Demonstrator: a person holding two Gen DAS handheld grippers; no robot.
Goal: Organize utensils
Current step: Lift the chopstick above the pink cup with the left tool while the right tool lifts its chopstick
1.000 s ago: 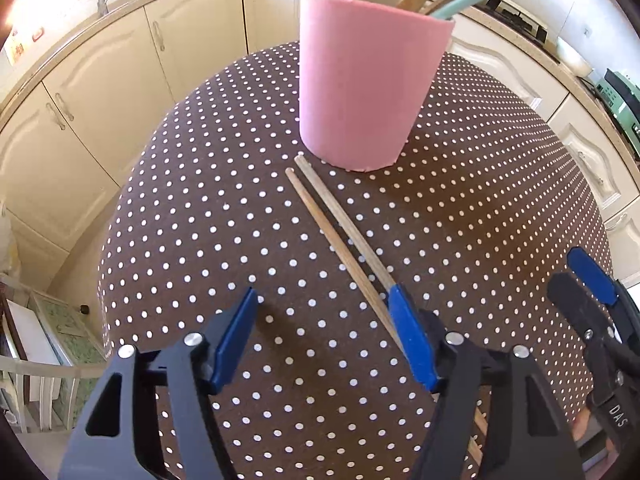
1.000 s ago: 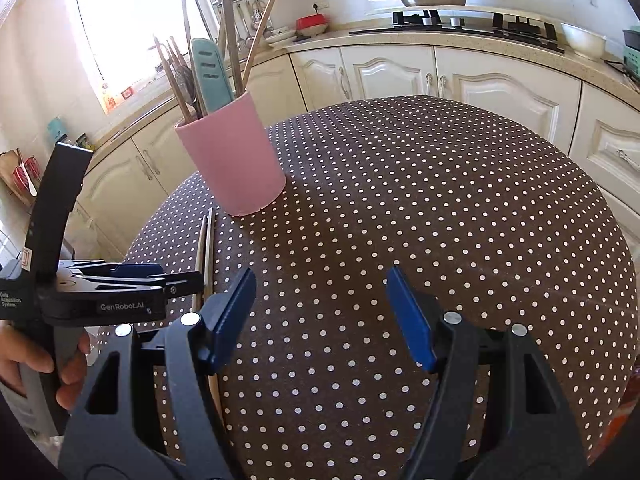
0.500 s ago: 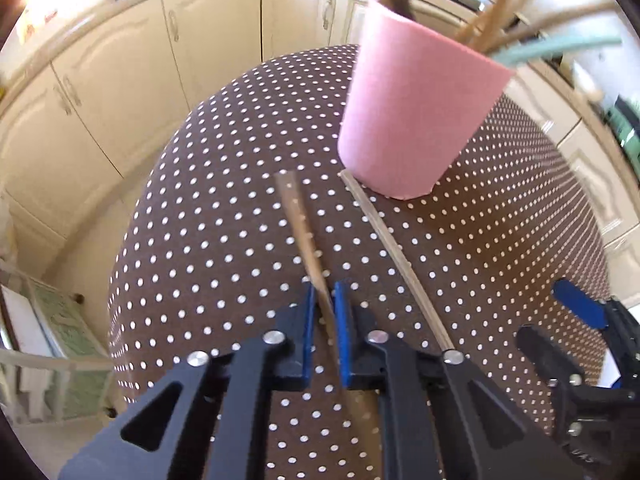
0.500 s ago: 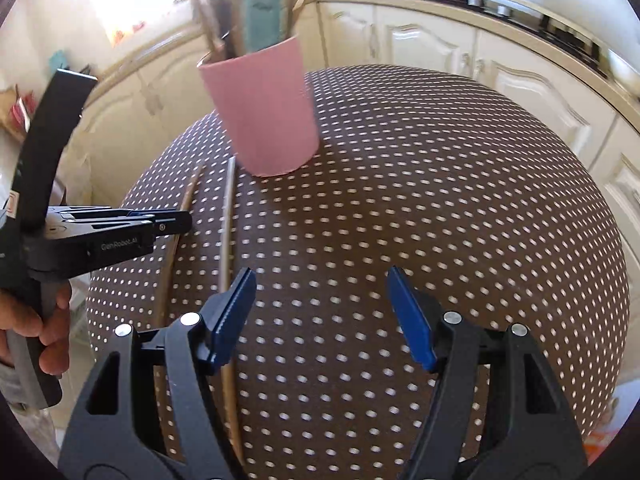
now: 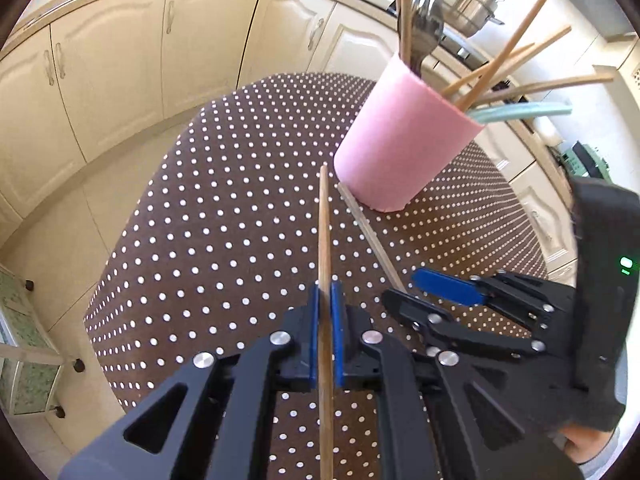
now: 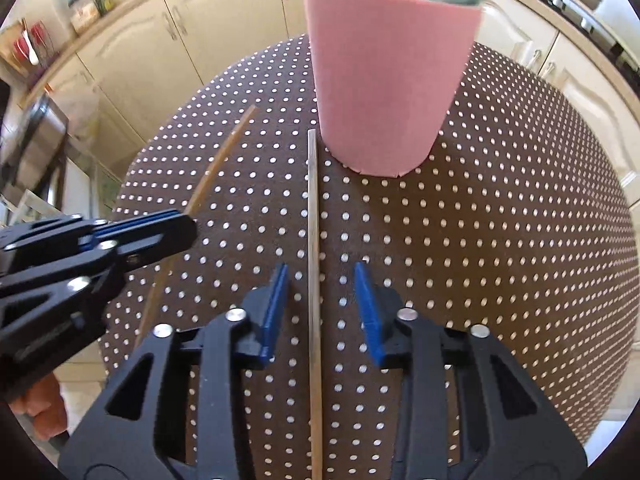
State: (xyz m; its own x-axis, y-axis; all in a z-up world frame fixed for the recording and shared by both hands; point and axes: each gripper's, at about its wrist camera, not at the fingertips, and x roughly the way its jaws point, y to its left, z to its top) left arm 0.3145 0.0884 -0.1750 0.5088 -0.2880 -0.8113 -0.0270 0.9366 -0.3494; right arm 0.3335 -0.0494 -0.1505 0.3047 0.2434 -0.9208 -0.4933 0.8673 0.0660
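Two thin wooden chopsticks: the left gripper (image 5: 325, 300) pinches one chopstick (image 5: 324, 232); the other stick (image 6: 313, 240) lies flat on the dotted cloth (image 6: 500, 220) beside the pink cup (image 6: 384, 80), between the closing right gripper (image 6: 320, 280) pads, untouched. Its near end is cut off.

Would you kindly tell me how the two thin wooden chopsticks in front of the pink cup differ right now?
The darker chopstick is clamped between the left gripper's shut blue pads; the paler chopstick lies on the dotted tablecloth between the right gripper's closing jaws, not yet pinched. The darker one's tip angles away from the pink cup; the paler one's nearly reaches its base. Both are slim wooden sticks.
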